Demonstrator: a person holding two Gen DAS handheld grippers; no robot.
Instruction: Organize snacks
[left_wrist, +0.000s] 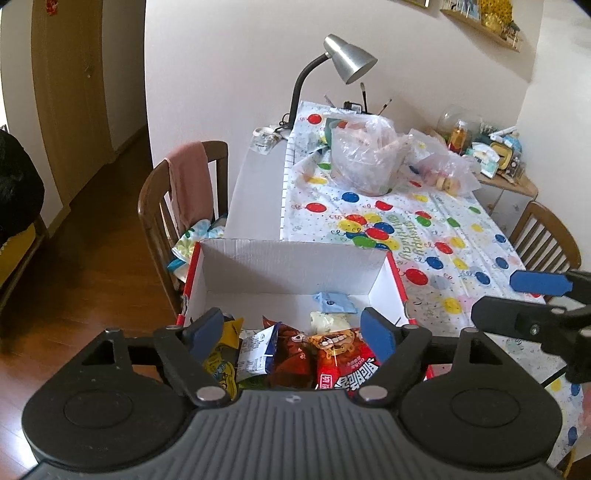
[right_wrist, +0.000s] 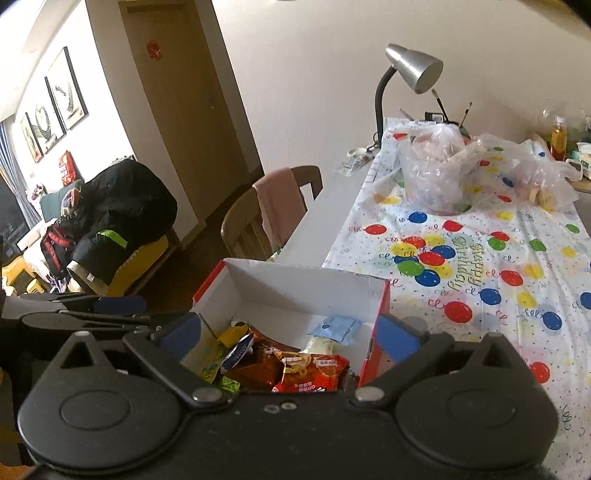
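Left wrist view: your left gripper (left_wrist: 291, 330) hangs over the near end of the cardboard box (left_wrist: 291, 266), jaws spread wide, nothing between them, touching nothing. Beneath it, inside the box: red noodle packet (left_wrist: 347, 363), brown snack packet (left_wrist: 291, 354), yellow packet (left_wrist: 221, 363), white-and-blue packet (left_wrist: 258, 350). Further in, on the box floor: pale blue sachet (left_wrist: 334, 302), whitish packet (left_wrist: 328, 319). The box sits at the near edge of the table (left_wrist: 461, 236), which carries a balloon-print birthday cloth.

Right wrist view: your right gripper (right_wrist: 290, 334) is likewise released, jaws wide, holding nothing; one blue pad (right_wrist: 397, 334) sits just beside the box's red outer wall (right_wrist: 373, 354), though contact cannot be told.

Far end of table: clear plastic bags (left_wrist: 365, 155), grey desk lamp (left_wrist: 349, 62). Wooden chair (left_wrist: 162, 206) with pink cloth (left_wrist: 188, 181) stands beside the table.
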